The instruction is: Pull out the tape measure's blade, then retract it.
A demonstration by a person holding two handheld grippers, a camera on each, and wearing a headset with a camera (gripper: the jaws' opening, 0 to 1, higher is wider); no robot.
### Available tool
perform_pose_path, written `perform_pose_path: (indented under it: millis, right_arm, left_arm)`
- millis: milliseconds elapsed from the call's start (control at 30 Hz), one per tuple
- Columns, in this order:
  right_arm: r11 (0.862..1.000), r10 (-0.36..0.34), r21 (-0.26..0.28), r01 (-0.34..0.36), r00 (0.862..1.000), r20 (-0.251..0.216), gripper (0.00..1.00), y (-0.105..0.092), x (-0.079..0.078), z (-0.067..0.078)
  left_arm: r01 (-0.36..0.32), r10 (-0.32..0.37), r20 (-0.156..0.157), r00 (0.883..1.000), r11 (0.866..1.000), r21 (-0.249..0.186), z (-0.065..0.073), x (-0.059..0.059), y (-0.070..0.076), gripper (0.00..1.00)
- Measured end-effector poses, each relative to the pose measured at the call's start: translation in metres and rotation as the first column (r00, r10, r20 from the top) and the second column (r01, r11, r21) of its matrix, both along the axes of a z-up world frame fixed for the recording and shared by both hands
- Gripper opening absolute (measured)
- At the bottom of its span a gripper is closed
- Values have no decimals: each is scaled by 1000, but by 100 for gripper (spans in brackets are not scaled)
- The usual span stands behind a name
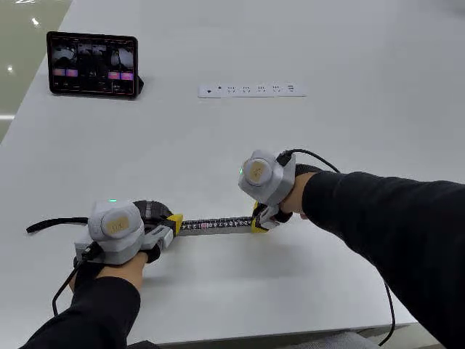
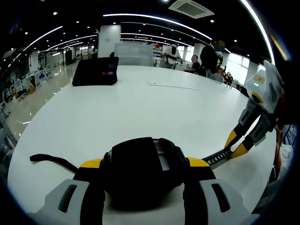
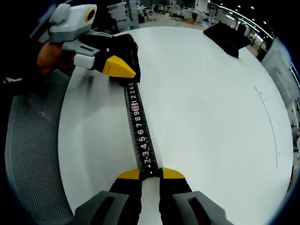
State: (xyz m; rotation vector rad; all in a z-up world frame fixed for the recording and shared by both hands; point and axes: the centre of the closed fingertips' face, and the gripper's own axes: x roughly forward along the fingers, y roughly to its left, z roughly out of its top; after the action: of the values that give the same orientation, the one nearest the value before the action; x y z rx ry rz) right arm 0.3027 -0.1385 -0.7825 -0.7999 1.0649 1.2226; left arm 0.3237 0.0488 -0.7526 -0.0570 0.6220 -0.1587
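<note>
**Tape measure** (image 1: 150, 211): black round case, resting on the white bench (image 1: 327, 123). It sits between the jaws of the left gripper (image 2: 144, 163), which are clamped on its two sides.

**Blade** (image 3: 139, 129): drawn partway out of the case and lying flat on the bench, printed numbers face up. It runs straight from the left jaws to the right jaws.

**Right gripper** (image 3: 151, 174): yellow-tipped jaws pinched on the free end of the blade, just past the lowest numbers. It is held apart from the left gripper, with the length of the drawn blade between them.

**Strap** (image 1: 54, 224): black, trailing on the bench from the case on the side away from the right jaws.

**Tablet** (image 1: 92, 64): propped upright with its screen lit, well beyond the left jaws.

**Power strip** (image 1: 251, 90): white, flat on the bench, well beyond the right jaws.
</note>
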Motion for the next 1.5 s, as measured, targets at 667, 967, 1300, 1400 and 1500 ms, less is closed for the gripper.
perform_pose_path:
  millis: [667, 967, 1300, 1400, 1500]
  right_arm:
    - [1000, -9, 8, 9, 1000, -4, 10, 10, 0, 1]
    - [1000, -10, 7, 10, 1000, -9, 10, 15, 1, 1]
    - [1000, -4, 0, 4, 1000, -13, 10, 20, 1, 1]
    - [1000, -6, 1, 6, 1000, -12, 10, 21, 0, 1]
    - [1000, -3, 0, 3, 1000, -10, 10, 22, 1, 1]
  left_arm:
    - [-3, 3, -5, 1000, 1000, -2, 0, 0, 0, 64]
    - [-3, 3, -5, 1000, 1000, -3, 1, 1, 1, 64]
    - [-4, 4, -7, 1000, 1000, -5, 0, 0, 1, 64]
    - [-4, 4, -8, 1000, 1000, -6, 0, 0, 1, 64]
    - [-3, 3, -11, 1000, 1000, -6, 0, 0, 1, 64]
